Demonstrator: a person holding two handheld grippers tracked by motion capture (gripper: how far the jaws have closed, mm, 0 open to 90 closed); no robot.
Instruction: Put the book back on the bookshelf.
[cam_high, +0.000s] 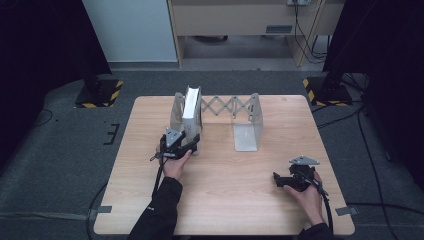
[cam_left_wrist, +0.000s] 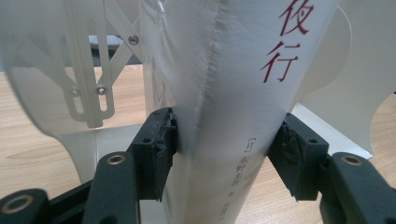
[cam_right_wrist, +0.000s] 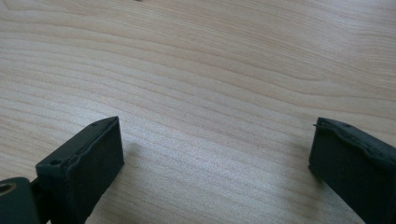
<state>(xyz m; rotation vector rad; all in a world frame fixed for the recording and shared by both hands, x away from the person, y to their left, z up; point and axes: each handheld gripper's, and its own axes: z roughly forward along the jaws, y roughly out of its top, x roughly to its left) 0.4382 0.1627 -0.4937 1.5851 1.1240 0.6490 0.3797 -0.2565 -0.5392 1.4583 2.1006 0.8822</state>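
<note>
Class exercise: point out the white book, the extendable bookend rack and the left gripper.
white book (cam_left_wrist: 224, 93), left gripper view, on its spine.
extendable bookend rack (cam_high: 247, 135), high view, on its right end plate.
left gripper (cam_left_wrist: 219, 154), left gripper view, midway between the fingertips.

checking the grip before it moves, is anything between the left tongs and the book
Nothing visible. In the left gripper view the left tongs straddle the white book with both pads at its covers, left pad touching. The book stands upright in the expanding book rack, against its left end plate.
</note>
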